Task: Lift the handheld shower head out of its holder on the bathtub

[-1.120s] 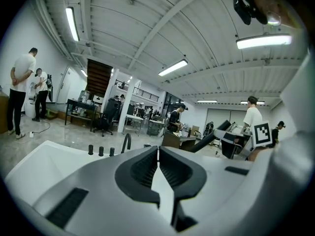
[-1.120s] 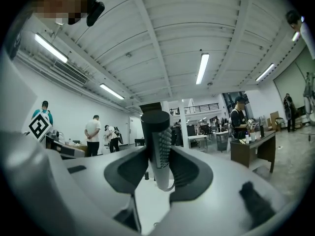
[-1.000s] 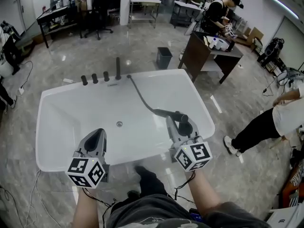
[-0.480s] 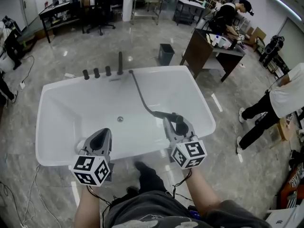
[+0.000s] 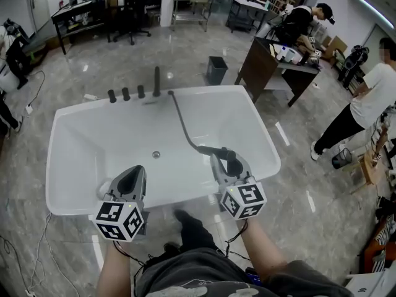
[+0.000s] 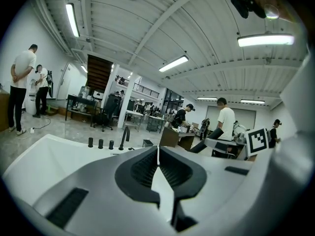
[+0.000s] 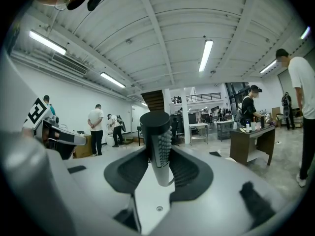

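Now the right gripper [image 7: 160,155] is clamping the shower head [image 7: 157,132] at its nozzle end, above the bathtub's [image 5: 258,119] near right side. It is likely feeling rigid, light and slick, with the hose [image 5: 181,121] tugging. The left gripper [image 6: 157,154] is idling closed, empty.

Grey left gripper [image 5: 133,169] and right gripper [image 5: 218,160] bear black-and-white marker cubes [image 5: 116,220].
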A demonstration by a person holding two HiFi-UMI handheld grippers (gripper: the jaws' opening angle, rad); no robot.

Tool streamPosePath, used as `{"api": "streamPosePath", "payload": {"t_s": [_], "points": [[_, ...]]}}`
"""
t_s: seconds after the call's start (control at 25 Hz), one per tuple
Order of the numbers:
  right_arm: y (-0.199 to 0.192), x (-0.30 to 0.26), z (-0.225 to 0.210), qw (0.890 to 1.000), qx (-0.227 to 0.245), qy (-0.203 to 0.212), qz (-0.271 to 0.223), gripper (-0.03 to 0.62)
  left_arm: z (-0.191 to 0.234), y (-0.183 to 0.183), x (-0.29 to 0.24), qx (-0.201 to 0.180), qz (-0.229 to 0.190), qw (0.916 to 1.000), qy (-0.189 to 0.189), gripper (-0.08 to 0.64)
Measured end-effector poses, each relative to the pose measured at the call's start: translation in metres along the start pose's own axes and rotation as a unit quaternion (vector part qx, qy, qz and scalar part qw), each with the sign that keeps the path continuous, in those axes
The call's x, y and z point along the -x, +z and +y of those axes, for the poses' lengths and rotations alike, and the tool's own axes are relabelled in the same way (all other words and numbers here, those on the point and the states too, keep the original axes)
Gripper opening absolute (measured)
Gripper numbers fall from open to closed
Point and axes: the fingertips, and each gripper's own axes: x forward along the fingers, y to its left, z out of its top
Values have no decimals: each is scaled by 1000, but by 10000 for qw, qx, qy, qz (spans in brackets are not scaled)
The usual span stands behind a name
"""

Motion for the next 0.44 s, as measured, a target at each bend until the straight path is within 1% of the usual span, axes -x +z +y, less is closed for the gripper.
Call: {"api": "streamPosePath", "payload": {"t_s": [0.12, 0.44], "points": [[1, -2, 1, 10000, 3, 26, 21, 141, 1, 2, 0, 15, -2, 10000, 15, 21], [20, -9, 4, 10000, 22, 80, 38, 140, 1, 21, -3, 56, -2, 10000, -6, 21]]}}
